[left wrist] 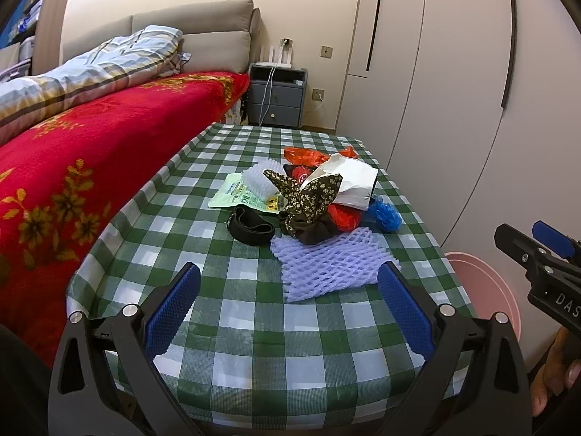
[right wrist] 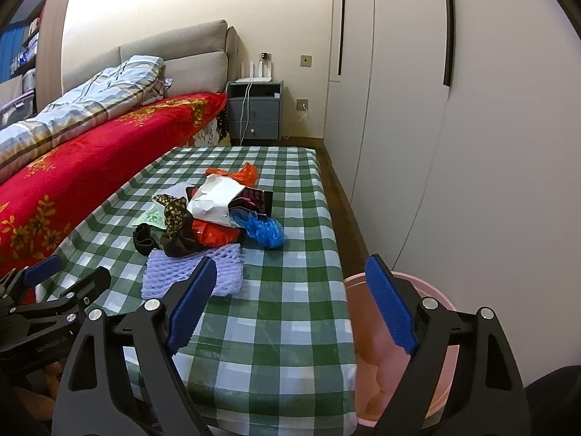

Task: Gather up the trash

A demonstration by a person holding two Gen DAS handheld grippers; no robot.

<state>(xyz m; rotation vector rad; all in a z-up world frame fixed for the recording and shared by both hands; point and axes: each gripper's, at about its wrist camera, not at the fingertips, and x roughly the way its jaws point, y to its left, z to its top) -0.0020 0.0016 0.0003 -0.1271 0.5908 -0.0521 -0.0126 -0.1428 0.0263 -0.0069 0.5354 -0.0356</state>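
We hold both the left hand-held gripper (left wrist: 288,312) and right hand-held gripper (right wrist: 290,305) wide and empty, short of the trash (left wrist: 308,200) heaped at twelve o'clock on the surface (left wrist: 236,312), with the bin (right wrist: 441,299) waiting at four o'clock.

White capital letters "DAS" stand on the black body of the right gripper (left wrist: 544,250), cut off by the picture's right edge in the left wrist view. The pale green flat plastic packet (left wrist: 244,196) on the green-and-white checked tablecloth (left wrist: 254,327) bears large dark digits that look like "10", beside small yellow warning signs too small to read. Pale lettering on the black body of the left gripper (right wrist: 65,272) is too blurred to make out.
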